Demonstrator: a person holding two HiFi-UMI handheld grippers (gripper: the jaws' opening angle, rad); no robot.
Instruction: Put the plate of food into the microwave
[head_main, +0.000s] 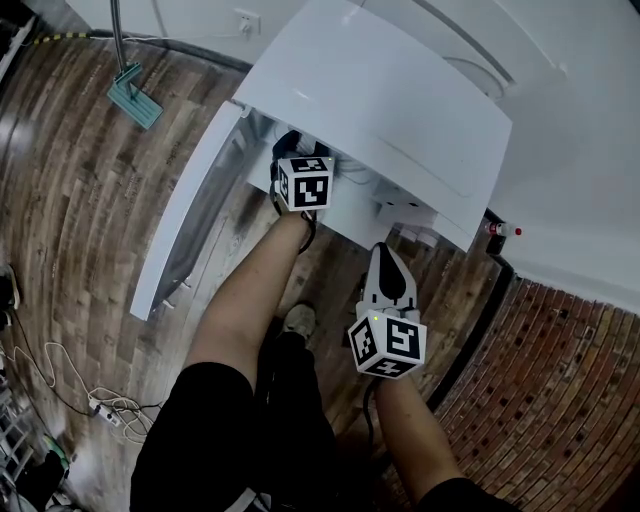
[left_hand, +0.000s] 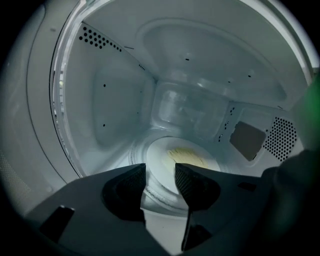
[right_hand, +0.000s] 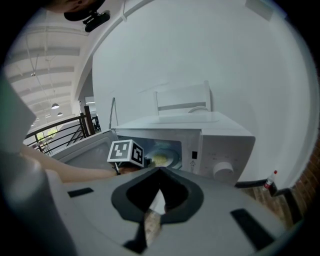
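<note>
Left gripper reaches forward, jaws apart with nothing gripped; right gripper hangs nearer the body, jaws closed together.

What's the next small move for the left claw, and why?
Probably draw the left claw straight back out of the microwave. Its jaws stand apart and grip nothing, and the plate of food already rests inside, just beyond them. The door hangs open and likely cannot be swung shut while the claw is in the cavity.

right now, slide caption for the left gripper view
Left gripper, jaws apart, inside the microwave, with the plate of food resting just ahead.
</note>
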